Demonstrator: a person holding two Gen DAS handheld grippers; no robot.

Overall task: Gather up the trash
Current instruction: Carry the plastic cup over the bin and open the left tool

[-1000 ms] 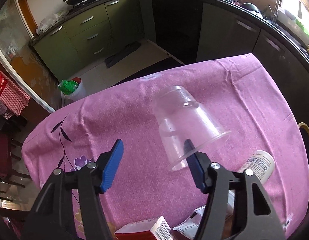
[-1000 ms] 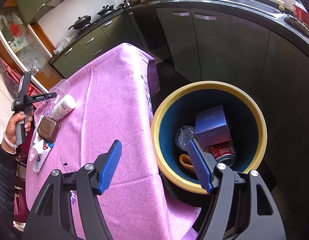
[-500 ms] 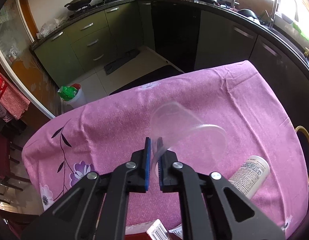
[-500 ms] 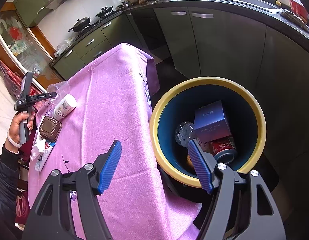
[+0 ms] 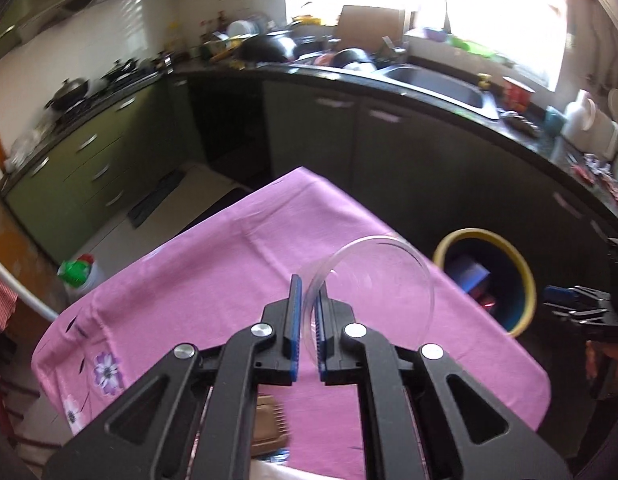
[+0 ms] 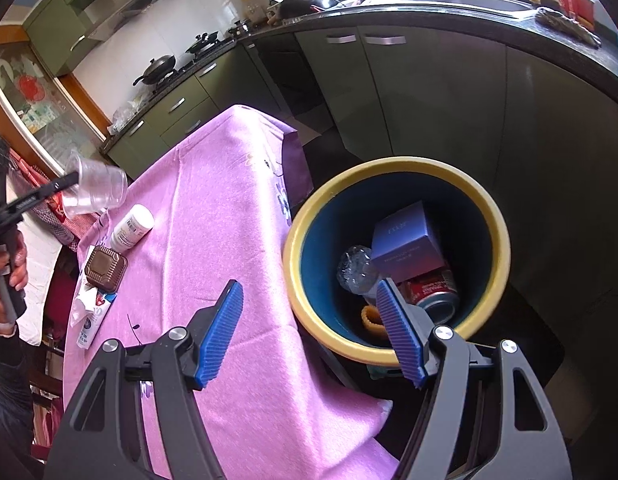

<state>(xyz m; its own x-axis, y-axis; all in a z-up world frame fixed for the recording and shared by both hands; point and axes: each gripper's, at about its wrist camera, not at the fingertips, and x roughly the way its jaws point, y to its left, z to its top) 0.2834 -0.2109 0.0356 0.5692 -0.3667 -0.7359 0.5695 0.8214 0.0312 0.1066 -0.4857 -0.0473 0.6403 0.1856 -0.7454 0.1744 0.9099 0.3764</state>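
Clear plastic cup (image 5: 365,284) pinched by its wall in the clenched left gripper (image 5: 307,328), held above the pink-clothed table (image 5: 213,264); right gripper (image 6: 309,332) spread wide, nothing between its pads, at the table's edge by the yellow-rimmed bin (image 6: 497,220).

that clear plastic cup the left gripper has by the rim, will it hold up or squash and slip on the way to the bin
The clear cup looks thin-walled, so it is probably very light and may flex where the left gripper pinches only its rim. Held by that one edge and hanging tilted in the right wrist view, it could swivel or slip. It seems unlikely to break if dropped.
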